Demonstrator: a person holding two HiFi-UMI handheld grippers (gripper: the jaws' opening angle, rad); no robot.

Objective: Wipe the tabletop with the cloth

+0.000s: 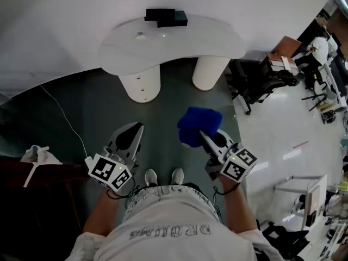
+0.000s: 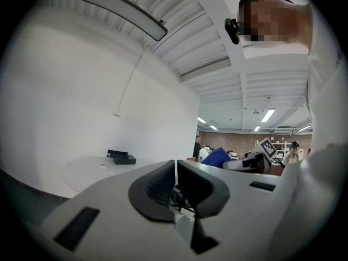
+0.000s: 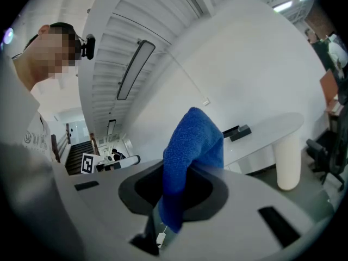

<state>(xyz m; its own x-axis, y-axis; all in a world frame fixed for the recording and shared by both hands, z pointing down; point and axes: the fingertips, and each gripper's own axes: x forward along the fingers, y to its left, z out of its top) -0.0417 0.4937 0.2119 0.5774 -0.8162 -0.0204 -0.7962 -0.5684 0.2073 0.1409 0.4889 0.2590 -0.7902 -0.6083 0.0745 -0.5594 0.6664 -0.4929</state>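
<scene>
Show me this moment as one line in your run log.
stage: wiping not begun | left gripper: jaws together, empty | right gripper: jaws shut on blue cloth | table: ahead, cloth off it

Left hand-held gripper (image 1: 134,130) closed, empty — right hand-held gripper (image 1: 203,135) clamps cloth (image 1: 199,123).

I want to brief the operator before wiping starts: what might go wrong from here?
1. The right gripper pinches only part of the blue cloth, and most of it is bunched loose beyond the jaws. Dragging it over the tabletop might pull it out.
2. The black box sits at the tabletop's far edge, so a wide sweep might knock it off.
</scene>
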